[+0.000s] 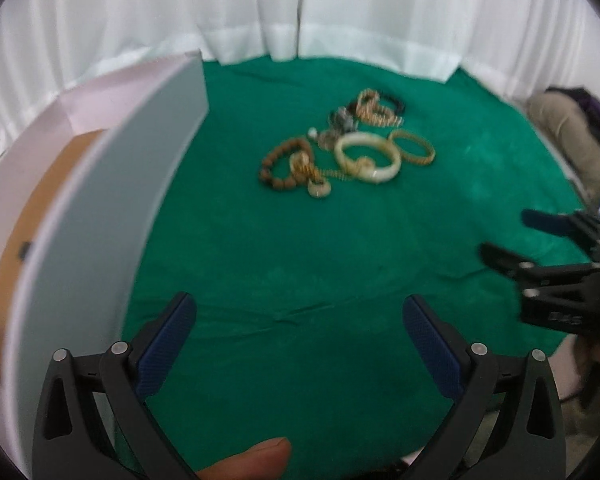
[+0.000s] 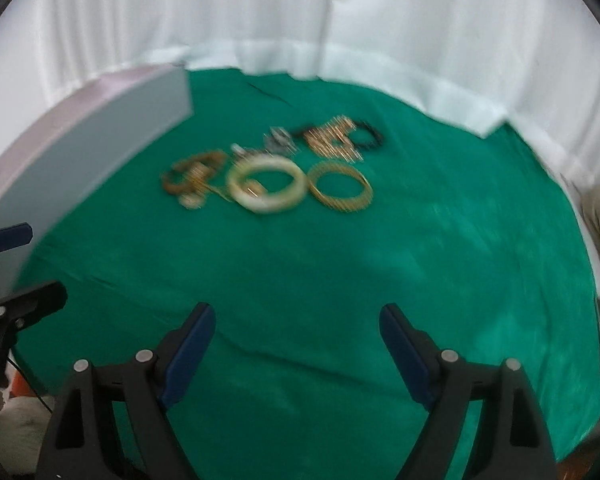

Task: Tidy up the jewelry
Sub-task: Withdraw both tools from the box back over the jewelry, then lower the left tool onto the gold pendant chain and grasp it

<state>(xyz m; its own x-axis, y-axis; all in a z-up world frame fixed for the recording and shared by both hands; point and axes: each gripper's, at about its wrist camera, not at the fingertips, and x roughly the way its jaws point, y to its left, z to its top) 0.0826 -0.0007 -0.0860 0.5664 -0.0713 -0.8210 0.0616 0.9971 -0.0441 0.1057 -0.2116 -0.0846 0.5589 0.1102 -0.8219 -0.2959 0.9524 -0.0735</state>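
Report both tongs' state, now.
Left tongs: open, holding nothing.
Right tongs: open, holding nothing.

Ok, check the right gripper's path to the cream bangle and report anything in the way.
Nothing visible blocks it. Only bare green cloth lies between the open right gripper and the cream bangle. The white box stands off to the left.

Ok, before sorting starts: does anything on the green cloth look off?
Yes: the jewelry lies in a loose heap, with a chain tangled across the pale bangle and the bead bracelet. Nothing looks broken, though blur hides detail.
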